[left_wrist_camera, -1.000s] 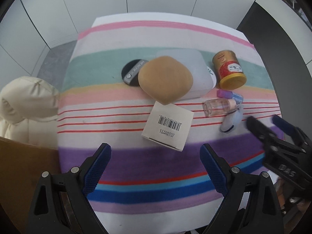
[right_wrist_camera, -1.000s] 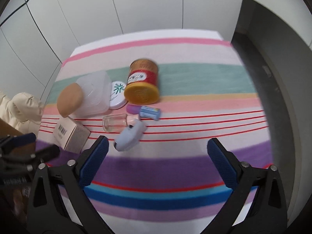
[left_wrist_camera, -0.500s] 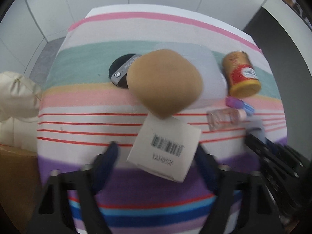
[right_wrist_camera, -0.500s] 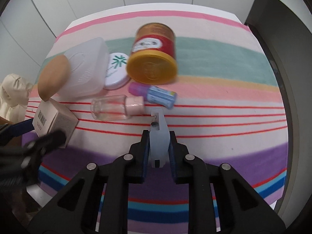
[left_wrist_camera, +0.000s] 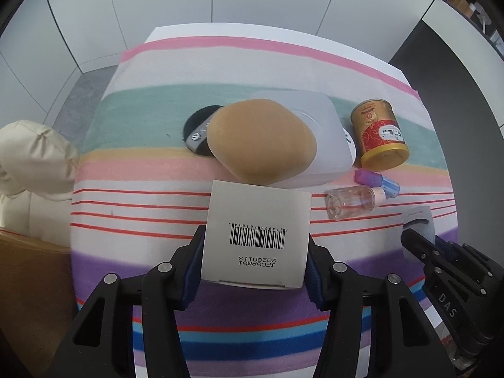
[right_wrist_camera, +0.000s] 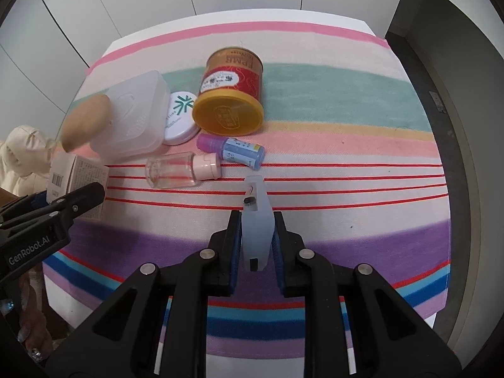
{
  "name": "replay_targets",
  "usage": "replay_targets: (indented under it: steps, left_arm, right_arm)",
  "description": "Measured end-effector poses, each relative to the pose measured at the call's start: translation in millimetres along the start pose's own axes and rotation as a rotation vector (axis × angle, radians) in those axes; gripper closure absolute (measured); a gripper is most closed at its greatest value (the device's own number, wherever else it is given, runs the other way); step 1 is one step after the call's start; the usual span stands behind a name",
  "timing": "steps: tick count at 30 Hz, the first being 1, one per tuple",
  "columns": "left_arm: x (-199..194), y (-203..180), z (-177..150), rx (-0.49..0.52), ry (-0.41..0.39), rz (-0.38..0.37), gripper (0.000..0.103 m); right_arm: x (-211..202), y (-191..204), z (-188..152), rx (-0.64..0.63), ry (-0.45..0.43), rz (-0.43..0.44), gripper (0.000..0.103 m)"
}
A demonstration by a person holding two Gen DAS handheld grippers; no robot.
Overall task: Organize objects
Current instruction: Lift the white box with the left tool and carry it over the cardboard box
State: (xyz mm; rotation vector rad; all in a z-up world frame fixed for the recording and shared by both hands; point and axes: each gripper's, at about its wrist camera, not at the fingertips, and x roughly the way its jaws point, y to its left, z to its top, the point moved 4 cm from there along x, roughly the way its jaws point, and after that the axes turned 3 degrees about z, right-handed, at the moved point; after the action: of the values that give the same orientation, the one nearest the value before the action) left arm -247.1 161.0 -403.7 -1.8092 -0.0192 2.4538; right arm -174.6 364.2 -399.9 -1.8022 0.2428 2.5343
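Between the left gripper's (left_wrist_camera: 253, 252) blue pads sits the white barcode box (left_wrist_camera: 256, 233), and the jaws are closing on it, the pads already against its sides. The right gripper (right_wrist_camera: 256, 239) is clamped narrow on a pale blue flat case (right_wrist_camera: 255, 223), which points away from it toward the small blue bottle (right_wrist_camera: 244, 152) and clear bottle (right_wrist_camera: 181, 170) just ahead. Further ahead stand the red tin (right_wrist_camera: 231, 94), white round compact (right_wrist_camera: 179, 118) and translucent lidded box (right_wrist_camera: 135, 116), with the tan sponge (left_wrist_camera: 261, 141) leaning on it. Both pickups appear to be in hand; the next move likely calls for lifting each item clear of the striped surface (right_wrist_camera: 346, 132) without knocking the bottles. A second ago both grippers stood wide and empty, the box and case lying loose ahead of them.
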Motion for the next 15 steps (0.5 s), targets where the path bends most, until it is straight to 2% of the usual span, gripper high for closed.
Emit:
replay_targets:
  steps: [2,8,15]
  left_arm:
    - [-5,0,-1,-0.003,-0.008,-0.020,0.048]
    - [-28,1,3,-0.013,-0.026,-0.010,0.048]
    - [-78,6,20,-0.008,-0.068,0.038,0.048]
  right_arm:
    - [-3,2,1,0.000,-0.001,0.002,0.084]
    - [-24,2,7,0.004,-0.014,-0.002,0.084]
    - [-68,6,26,-0.005,-0.063,-0.010,0.084]
